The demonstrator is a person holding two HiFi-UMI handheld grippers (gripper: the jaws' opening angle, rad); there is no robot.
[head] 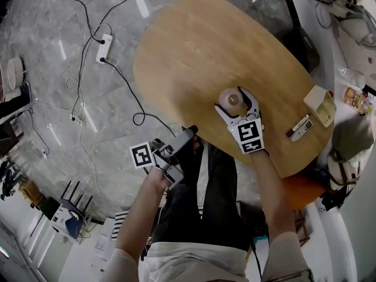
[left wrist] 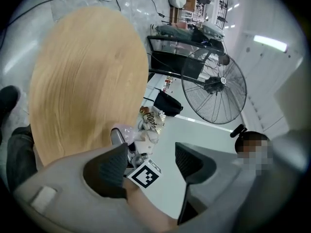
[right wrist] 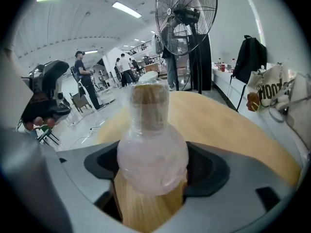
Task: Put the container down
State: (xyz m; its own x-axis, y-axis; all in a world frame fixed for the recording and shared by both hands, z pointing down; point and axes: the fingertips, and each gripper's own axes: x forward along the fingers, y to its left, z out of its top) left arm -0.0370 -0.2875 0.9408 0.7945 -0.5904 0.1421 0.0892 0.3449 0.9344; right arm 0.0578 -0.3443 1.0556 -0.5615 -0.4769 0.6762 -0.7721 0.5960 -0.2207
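A clear bulb-shaped container [head: 231, 99] with a brown stopper stands upright at the near side of the oval wooden table [head: 194, 46]. My right gripper [head: 235, 103] is shut on it. In the right gripper view both pads touch the round belly of the container [right wrist: 152, 152], with table wood [right wrist: 228, 125] right beneath it. Whether its base rests on the wood I cannot tell. My left gripper [head: 189, 133] hangs off the table's near edge above the person's legs. It is open and empty [left wrist: 151, 154], and looks along the table [left wrist: 82, 72] toward the right gripper's marker cube.
A beige box [head: 320, 104] and a small black-and-white device [head: 299, 127] lie on the table's right end. Snack bags [head: 354, 97] sit beyond it. A power strip [head: 104, 47] and cables lie on the floor to the left. A large fan [left wrist: 214, 86] stands behind.
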